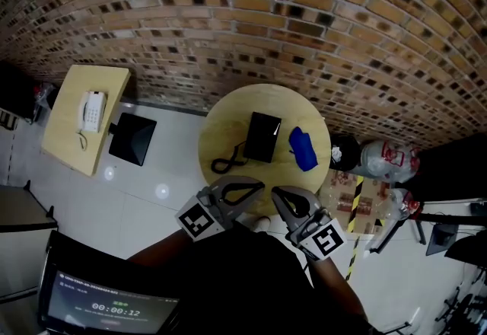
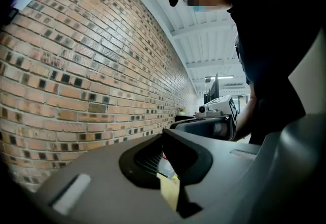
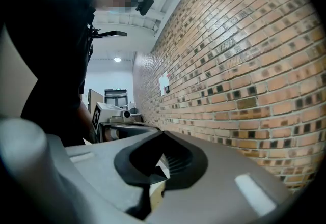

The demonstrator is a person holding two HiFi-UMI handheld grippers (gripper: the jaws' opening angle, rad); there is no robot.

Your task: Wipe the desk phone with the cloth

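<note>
A black desk phone [image 1: 262, 136] lies in the middle of a round wooden table [image 1: 225, 122], its coiled cord [image 1: 226, 162] trailing to the left. A crumpled blue cloth [image 1: 303, 148] rests just right of the phone. Both grippers hover side by side at the table's near edge, well short of phone and cloth. My left gripper [image 1: 259, 187] has its jaws shut with nothing between them, as the left gripper view [image 2: 165, 132] confirms. My right gripper [image 1: 275, 190] is likewise shut and empty [image 3: 163, 134]. Both gripper views face the brick wall, and neither shows the phone or the cloth.
A brick wall [image 1: 304, 14] runs behind the table. At the left stands a rectangular wooden table [image 1: 65, 135] with a white phone [image 1: 91, 110], and a black seat [image 1: 133, 138] beside it. Bags and bottles [image 1: 384, 158] crowd the floor at the right. A screen [image 1: 114, 309] glows at bottom left.
</note>
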